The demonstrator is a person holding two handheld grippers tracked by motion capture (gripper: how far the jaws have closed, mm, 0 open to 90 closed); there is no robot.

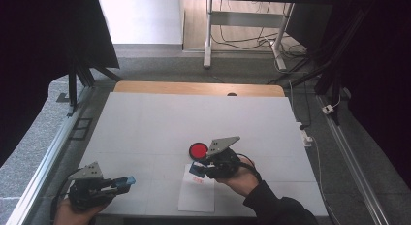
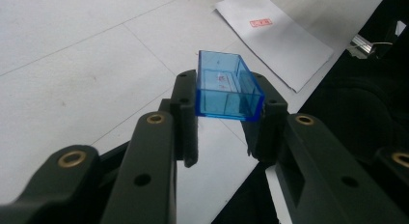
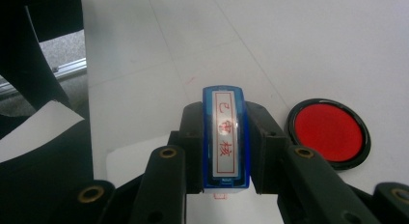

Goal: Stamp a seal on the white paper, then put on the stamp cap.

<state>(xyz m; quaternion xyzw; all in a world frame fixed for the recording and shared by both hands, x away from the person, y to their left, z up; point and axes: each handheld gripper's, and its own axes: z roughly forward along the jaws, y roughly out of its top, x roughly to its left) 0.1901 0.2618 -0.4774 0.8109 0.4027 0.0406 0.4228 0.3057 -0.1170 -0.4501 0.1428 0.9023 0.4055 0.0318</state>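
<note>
High view: white table top (image 1: 160, 123) w/ a wooden edge at the far side. Left gripper (image 1: 127, 182) sits at the near-left corner, held by a hand (image 1: 72, 214), jaws pointing right, clamped on a clear blue cap (image 1: 127, 181). Right gripper (image 1: 196, 169) is near the table's middle-front, held by a hand (image 1: 240, 179) in a dark sleeve, its jaws over the top end of a sheet of paper (image 1: 196, 195). Round red ink pad (image 1: 198, 150) in a black case lies just beyond that gripper, touching nothing. The 2 grippers are well apart; bare table between them. Beyond the table: grey floor, desk legs, loose cables.

Left gripper view: black jaws closed on the blue cap (image 2: 226, 86), a see-through rectangular box, open side up, tilted, held off the table. Paper (image 2: 275, 38) lies farther off at top right w/ a small red stamped mark (image 2: 261, 23); its writing is too small to read.

Right gripper view: jaws shut on a blue stamp (image 3: 225, 139), gripped by its long sides. White label on its top, red frame, red Chinese chars reading approx. "已审核". Ink pad (image 3: 329, 132) lies just right of the jaws, lid off, red surface up. Paper (image 3: 140, 161) is below the stamp; a bit of red print shows at the stamp's lower edge.
</note>
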